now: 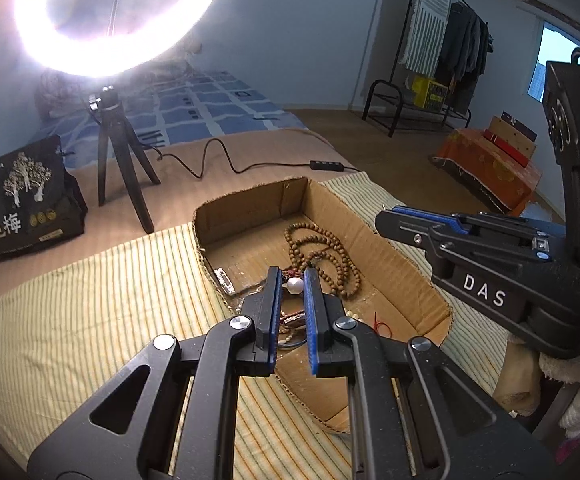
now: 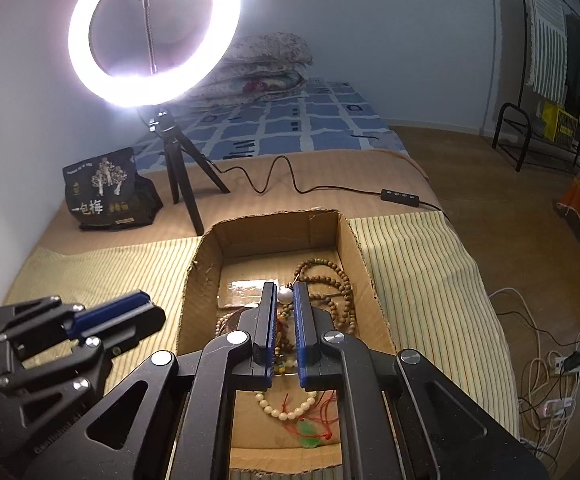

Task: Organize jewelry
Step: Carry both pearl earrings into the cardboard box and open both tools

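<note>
Left gripper part open over cardboard box, right gripper likewise, gripping nothing; wooden bead necklace, white pearl inside; box on striped cloth.

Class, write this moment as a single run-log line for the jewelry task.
left gripper: open, over cardboard box | right gripper: open, over box | wooden bead necklace, white pearl: inside box | nothing gripped

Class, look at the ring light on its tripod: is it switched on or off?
On. The ring light glows bright white all the way round and glares in both views, and its cable trails across the bed.
</note>
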Demonstrator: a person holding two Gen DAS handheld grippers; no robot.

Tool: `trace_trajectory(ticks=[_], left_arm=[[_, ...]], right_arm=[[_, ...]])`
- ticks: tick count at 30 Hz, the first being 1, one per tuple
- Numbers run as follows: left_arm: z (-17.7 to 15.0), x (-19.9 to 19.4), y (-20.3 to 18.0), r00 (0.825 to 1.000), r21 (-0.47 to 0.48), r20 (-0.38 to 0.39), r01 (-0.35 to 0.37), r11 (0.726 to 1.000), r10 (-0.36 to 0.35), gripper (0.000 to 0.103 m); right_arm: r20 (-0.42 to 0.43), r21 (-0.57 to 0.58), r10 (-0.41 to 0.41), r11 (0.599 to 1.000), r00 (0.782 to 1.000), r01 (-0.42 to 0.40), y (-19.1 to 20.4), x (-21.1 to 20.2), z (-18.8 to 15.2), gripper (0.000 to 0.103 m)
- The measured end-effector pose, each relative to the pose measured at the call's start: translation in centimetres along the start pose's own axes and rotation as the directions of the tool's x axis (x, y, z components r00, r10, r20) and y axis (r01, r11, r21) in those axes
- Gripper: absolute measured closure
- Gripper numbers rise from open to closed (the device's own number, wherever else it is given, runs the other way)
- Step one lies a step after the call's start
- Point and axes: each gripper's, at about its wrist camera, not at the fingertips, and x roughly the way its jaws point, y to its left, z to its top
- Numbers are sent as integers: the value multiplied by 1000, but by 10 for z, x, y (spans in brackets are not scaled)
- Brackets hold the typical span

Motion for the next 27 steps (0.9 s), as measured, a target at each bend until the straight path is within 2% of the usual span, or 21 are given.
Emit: trace_trajectory(ticks=[12,23,24,25,27], left_arm=[[-1,10,-4,999,-6,-29,26,1000,-26,94],[-2,13,-5,999,2,-44,23,1000,-23,93],[-2,14,-5,999,3,-47,22,1000,-22,87],[-2,14,-5,999,3,-47,22,1000,-22,72],[-2,13,-6,999,1,-37,22,1000,-22,64]], right_arm=[[-21,31,-6,999,1000,6,-12,12,-1,96],[-31,29,-28,999,999,29,-14,15,-1,96],[-32,30,-28,999,999,28,-14,15,-1,96],[-33,30,-28,999,999,29,-15,15,-1,96],[-35,28,-32,999,999,33,-14,16,-1,96]])
